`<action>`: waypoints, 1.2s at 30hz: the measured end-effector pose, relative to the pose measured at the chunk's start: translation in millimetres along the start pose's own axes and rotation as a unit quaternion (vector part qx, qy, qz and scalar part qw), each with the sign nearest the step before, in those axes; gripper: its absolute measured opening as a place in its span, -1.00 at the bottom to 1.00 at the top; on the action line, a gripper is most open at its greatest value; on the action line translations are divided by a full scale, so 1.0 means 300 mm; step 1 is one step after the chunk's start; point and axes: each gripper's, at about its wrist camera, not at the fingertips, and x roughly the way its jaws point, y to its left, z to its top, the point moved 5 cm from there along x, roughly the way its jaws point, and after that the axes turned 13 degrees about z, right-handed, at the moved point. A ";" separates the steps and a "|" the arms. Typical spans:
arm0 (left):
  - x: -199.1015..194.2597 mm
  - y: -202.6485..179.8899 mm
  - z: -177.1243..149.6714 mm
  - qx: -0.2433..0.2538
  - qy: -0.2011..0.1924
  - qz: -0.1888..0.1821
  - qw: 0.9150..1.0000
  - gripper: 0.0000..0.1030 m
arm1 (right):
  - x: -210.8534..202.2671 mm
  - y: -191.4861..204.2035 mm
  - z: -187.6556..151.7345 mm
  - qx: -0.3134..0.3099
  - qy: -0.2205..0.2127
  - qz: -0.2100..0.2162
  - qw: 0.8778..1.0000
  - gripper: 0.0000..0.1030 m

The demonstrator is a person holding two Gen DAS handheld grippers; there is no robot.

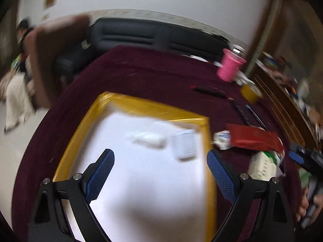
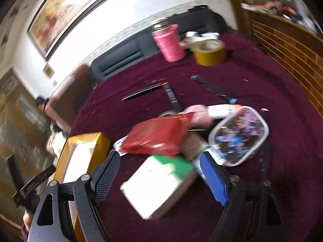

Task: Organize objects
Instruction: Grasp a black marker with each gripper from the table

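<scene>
A yellow-rimmed tray [image 1: 145, 102] with a white floor lies on the maroon table. In it lie a small white box [image 1: 185, 146] and a white blurred lump [image 1: 149, 139]. My left gripper [image 1: 160, 157] is open and empty above the tray floor. My right gripper [image 2: 159, 161] is open over a green-and-white box [image 2: 159, 183], with its fingers on either side, not touching. A red packet [image 2: 159, 136] lies just beyond, and a clear tub [image 2: 240, 135] of colourful items lies to the right. The tray also shows in the right wrist view [image 2: 84, 141] at the left.
A pink cup [image 2: 168, 44], a yellow tape roll [image 2: 210, 52], pens [image 2: 145, 90] and a dark flat bar [image 2: 214, 89] lie further back on the table. A dark sofa [image 1: 153, 34] stands behind the table. A wooden shelf [image 2: 286, 44] stands to the right.
</scene>
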 end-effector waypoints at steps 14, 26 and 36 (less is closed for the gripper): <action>0.095 -0.468 -0.019 0.093 0.060 -0.069 0.991 0.79 | -0.009 -0.334 0.158 0.042 -0.010 -0.059 0.997 0.65; 0.106 -0.568 0.078 0.176 0.024 -0.049 0.983 0.79 | 0.290 -0.358 0.337 -0.056 0.097 -0.155 0.982 0.48; 0.515 -0.730 0.411 0.346 -0.029 0.013 0.938 0.57 | 0.401 -0.414 0.380 -0.063 0.125 -0.144 0.980 -0.29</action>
